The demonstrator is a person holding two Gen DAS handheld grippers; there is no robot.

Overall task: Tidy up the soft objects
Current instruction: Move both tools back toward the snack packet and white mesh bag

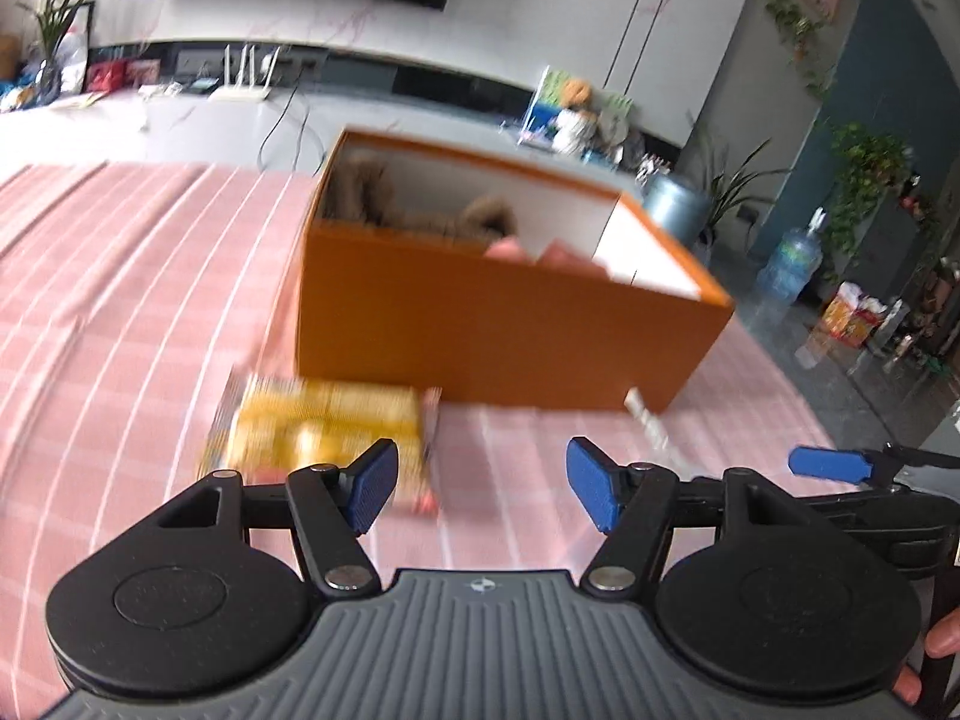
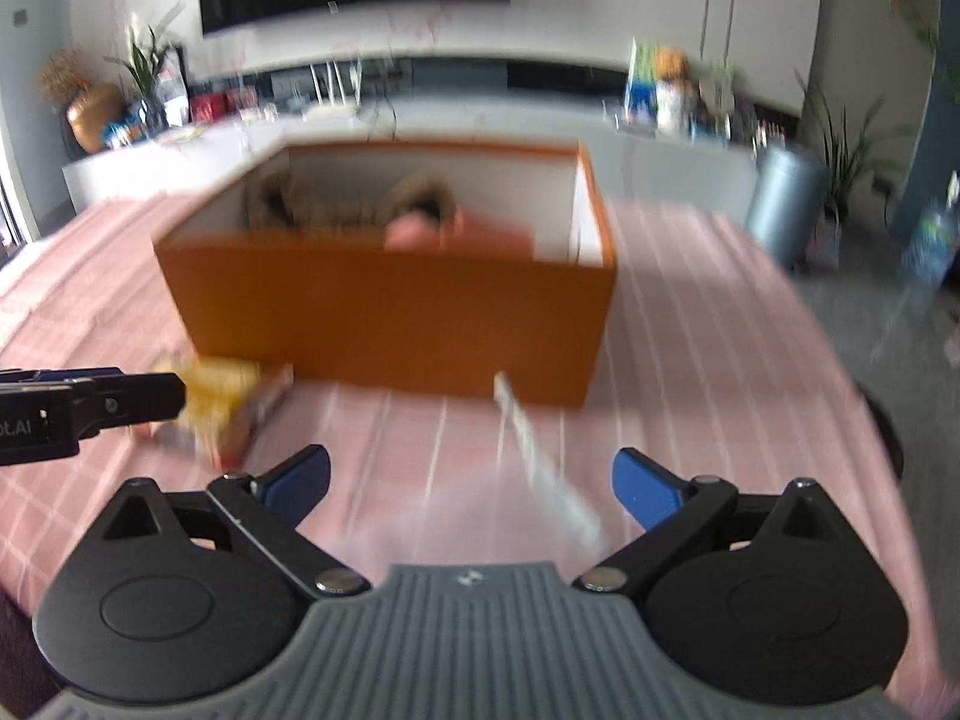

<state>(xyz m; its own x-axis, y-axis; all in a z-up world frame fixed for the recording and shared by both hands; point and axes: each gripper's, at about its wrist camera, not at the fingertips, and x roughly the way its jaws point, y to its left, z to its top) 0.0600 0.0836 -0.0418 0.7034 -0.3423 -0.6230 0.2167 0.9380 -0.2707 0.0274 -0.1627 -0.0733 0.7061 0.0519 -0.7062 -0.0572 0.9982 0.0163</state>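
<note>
An open orange box [image 1: 480,324] stands on the pink checked cloth [image 1: 120,276]. Inside it lie a brown plush toy [image 1: 420,204] and a pink soft thing [image 1: 528,252]. The box [image 2: 390,312], the plush [image 2: 354,198] and the pink thing [image 2: 456,228] show in the right wrist view too. A yellow packet [image 1: 324,438] lies in front of the box, just beyond my left gripper [image 1: 480,489], which is open and empty. My right gripper [image 2: 471,480] is open and empty, with a white strip [image 2: 540,468] on the cloth between its fingers. Both views are blurred.
The yellow packet [image 2: 222,408] lies left of the right gripper, partly behind the left gripper's finger [image 2: 120,399]. The right gripper's blue finger [image 1: 831,463] shows at the right of the left wrist view. A white counter [image 1: 180,120] and a grey bin [image 2: 786,204] stand beyond the table.
</note>
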